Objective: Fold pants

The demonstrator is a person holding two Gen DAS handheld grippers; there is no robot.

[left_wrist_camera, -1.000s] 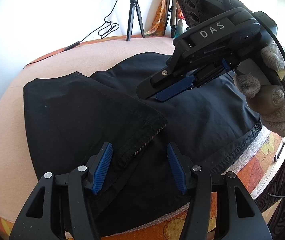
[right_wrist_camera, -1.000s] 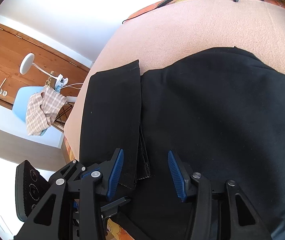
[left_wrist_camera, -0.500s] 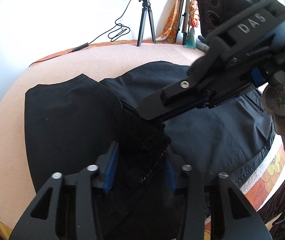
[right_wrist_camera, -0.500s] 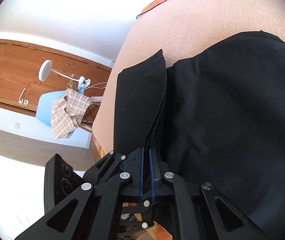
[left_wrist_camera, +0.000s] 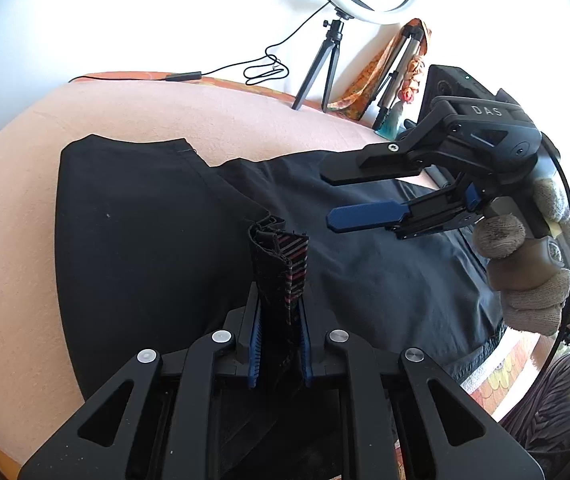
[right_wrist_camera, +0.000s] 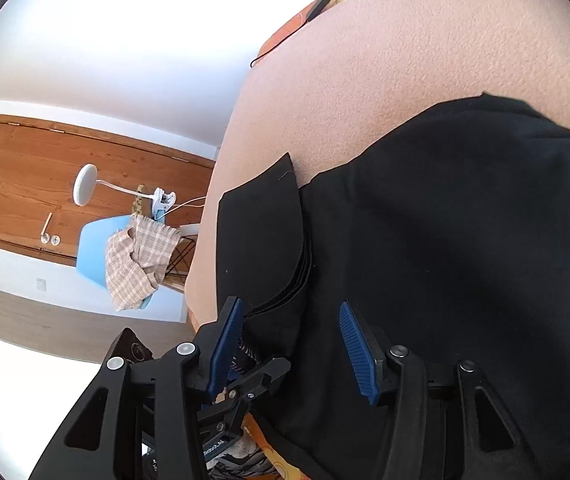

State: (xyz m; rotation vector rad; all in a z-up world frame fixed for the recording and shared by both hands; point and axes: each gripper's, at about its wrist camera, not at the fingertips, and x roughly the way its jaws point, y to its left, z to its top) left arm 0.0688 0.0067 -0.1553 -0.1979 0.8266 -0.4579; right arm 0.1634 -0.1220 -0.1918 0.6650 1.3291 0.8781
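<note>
Black pants (left_wrist_camera: 149,248) lie folded on a pink blanket (left_wrist_camera: 13,240). My left gripper (left_wrist_camera: 279,320) is shut on the pant hem (left_wrist_camera: 281,252), which stands bunched up between its blue pads and shows a striped inner lining. My right gripper (left_wrist_camera: 329,198) is open and empty, hovering above the pants to the right of the hem. In the right wrist view the right gripper (right_wrist_camera: 289,344) is open over the black pants (right_wrist_camera: 445,240), with the left gripper (right_wrist_camera: 241,384) just below its left finger.
A ring light on a tripod (left_wrist_camera: 333,52) and a cable (left_wrist_camera: 189,76) stand at the blanket's far edge. A blue chair with a checked cloth (right_wrist_camera: 137,256) and a white lamp (right_wrist_camera: 85,184) stand off the bed by a wooden door.
My left gripper closed on the pant hem and lifted it. My right gripper, shut on the fabric half a second ago, has opened and moved off to the right.
</note>
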